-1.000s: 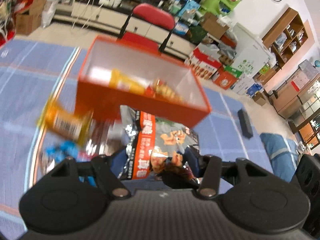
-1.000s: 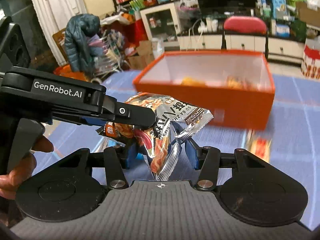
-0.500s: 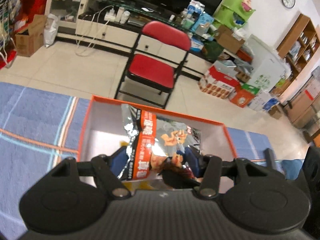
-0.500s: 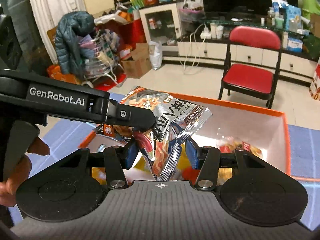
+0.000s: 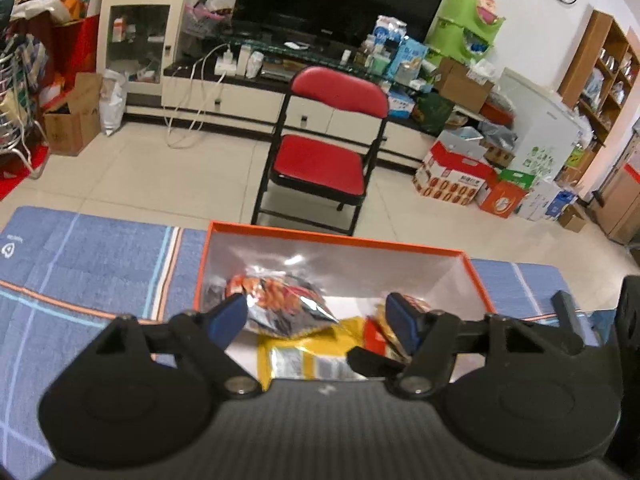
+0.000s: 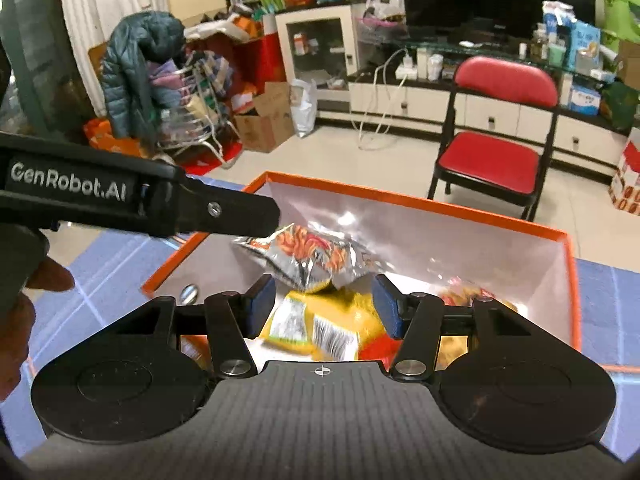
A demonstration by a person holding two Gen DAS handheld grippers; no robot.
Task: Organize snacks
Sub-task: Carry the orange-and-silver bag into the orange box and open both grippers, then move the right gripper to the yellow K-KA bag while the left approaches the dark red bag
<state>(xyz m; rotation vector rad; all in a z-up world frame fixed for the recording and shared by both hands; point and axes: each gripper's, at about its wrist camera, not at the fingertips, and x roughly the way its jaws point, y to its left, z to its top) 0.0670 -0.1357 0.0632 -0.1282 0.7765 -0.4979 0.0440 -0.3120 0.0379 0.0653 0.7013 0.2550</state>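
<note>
An orange box (image 5: 336,236) with a white inside stands on the blue cloth; it also shows in the right wrist view (image 6: 420,200). A silver snack bag (image 5: 286,308) lies inside it on a yellow packet (image 5: 304,354), free of both grippers; the same bag (image 6: 316,258) and yellow packet (image 6: 316,326) show in the right wrist view. My left gripper (image 5: 316,316) is open and empty above the box. My right gripper (image 6: 323,305) is open and empty above the box. The left gripper's arm (image 6: 140,204) crosses the right wrist view.
A red folding chair (image 5: 328,152) stands on the tiled floor just beyond the box. A blue striped cloth (image 5: 92,264) covers the table. A red-orange packet (image 6: 464,292) lies at the box's right side. A TV cabinet and cartons line the far wall.
Both grippers carried the silver bag up over the box, then opened. The bag dropped into the box onto the yellow packet.
</note>
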